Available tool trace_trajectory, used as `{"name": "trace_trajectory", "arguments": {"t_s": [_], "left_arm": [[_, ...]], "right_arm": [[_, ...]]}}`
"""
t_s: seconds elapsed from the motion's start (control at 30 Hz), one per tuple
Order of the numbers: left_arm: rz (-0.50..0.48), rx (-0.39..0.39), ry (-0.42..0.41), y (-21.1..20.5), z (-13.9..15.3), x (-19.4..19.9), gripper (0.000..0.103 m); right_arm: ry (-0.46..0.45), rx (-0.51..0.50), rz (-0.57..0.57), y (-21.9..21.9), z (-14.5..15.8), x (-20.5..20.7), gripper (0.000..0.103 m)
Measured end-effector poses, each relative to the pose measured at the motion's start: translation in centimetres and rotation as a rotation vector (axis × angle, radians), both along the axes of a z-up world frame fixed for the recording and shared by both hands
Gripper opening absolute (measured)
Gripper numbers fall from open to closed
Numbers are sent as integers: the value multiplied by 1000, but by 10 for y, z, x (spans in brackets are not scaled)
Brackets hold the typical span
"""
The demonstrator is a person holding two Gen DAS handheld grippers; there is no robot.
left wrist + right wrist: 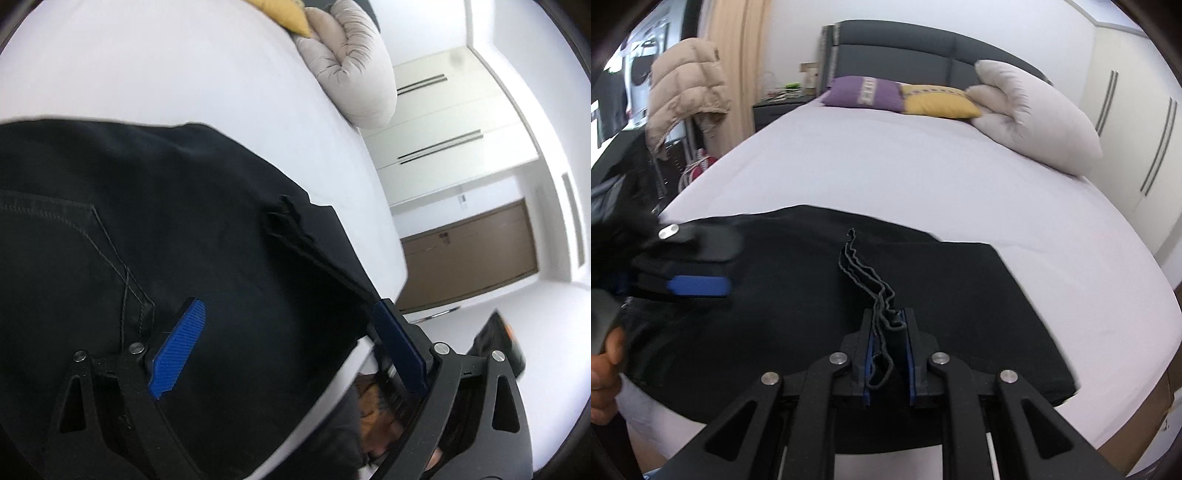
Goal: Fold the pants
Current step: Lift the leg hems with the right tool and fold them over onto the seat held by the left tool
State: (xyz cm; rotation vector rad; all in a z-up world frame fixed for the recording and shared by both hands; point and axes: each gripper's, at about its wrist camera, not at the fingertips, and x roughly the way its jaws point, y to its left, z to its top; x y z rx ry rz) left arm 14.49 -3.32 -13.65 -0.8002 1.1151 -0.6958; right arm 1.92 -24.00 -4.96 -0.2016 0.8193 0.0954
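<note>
Black pants [798, 295] lie folded on the white bed [923, 173], near its front edge. My right gripper [888, 325] is shut on a bunched stack of the pants' hem edges [871, 280] and holds them a little above the cloth. My left gripper [288, 325] is open, its blue pads [177, 347] spread wide just over the pants [110, 240] near a stitched back pocket [74, 236]. It also shows in the right wrist view [698, 284], at the left over the pants.
Purple [864, 92] and yellow [938, 101] pillows and a folded beige duvet [1034, 114] lie at the head of the bed. White wardrobes [1137, 122] stand on the right. A beige jacket [687, 88] hangs at the left. A brown door [469, 254] shows beyond the bed.
</note>
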Motion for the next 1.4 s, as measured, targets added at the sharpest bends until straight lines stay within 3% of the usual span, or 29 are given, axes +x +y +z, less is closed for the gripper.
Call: {"name": "trace_trajectory", "arguments": {"t_s": [0.17, 0.3, 0.37, 0.43, 0.53, 0.83, 0.93, 1.03, 1.1, 1.13, 1.23, 1.27, 1.3, 1.37, 1.4], "left_arm": [[11, -75, 77, 12, -10, 10, 93], [-2, -58, 125, 21, -20, 21, 88], [-13, -46, 128, 25, -21, 26, 68], [-25, -13, 139, 28, -24, 29, 28], [-26, 10, 145, 37, -29, 35, 15], [-16, 89, 127, 52, -35, 43, 12], [8, 127, 151, 58, -47, 38, 12], [43, 157, 133, 70, -45, 29, 12], [86, 232, 99, 77, -32, 22, 12], [113, 281, 68, 81, -21, 20, 12], [112, 393, -69, 74, 14, 15, 12], [93, 431, -113, 65, 23, 13, 12], [67, 472, -153, 54, 29, 11, 12], [9, 546, -199, 27, 31, 9, 12], [-16, 572, -204, 21, 27, 6, 12]], "right_arm": [[0, 6, 80, 42, 1, -15, 14], [0, 1, 161, 78, 1, -24, 14], [6, -3, 187, 89, 2, -26, 14], [16, -15, 203, 98, -1, -26, 15], [32, -27, 209, 104, -5, -21, 15], [62, -46, 235, 121, -12, -16, 15], [156, -53, 245, 122, -33, -6, 19], [204, -9, 221, 113, -45, -6, 28], [225, 69, 248, 107, -37, -7, 62], [243, 125, 279, 104, -33, -9, 67], [300, 281, 373, 90, -17, -18, 65], [316, 336, 390, 81, -13, -18, 58], [326, 379, 385, 71, -10, -17, 45], [373, 504, 352, 38, -6, -7, 34], [384, 564, 329, 16, -5, 1, 34]]}}
